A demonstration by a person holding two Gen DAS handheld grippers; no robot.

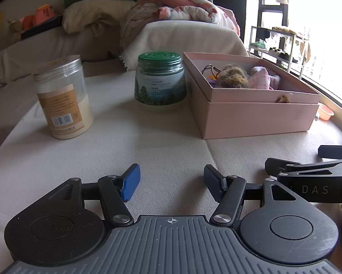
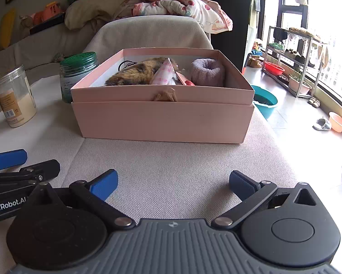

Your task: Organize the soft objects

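Note:
A pink box (image 2: 161,118) stands on the beige cushioned surface, also in the left wrist view (image 1: 259,118). Inside lie a brown furry item (image 2: 134,72), a pink checked cloth (image 2: 163,73) and a lilac rolled sock (image 2: 207,70); the fur (image 1: 236,77) and the cloth (image 1: 259,80) also show in the left wrist view. My left gripper (image 1: 171,182) is open and empty, low over the surface, short of the box. My right gripper (image 2: 173,185) is open and empty in front of the box. The grippers sit side by side.
A clear jar of cream powder (image 1: 63,98) and a green-lidded jar (image 1: 160,80) stand left of the box. A sofa with a floral blanket (image 2: 177,2) lies behind. At right the surface ends; the floor holds basins (image 2: 265,101) and a shoe rack (image 2: 294,52).

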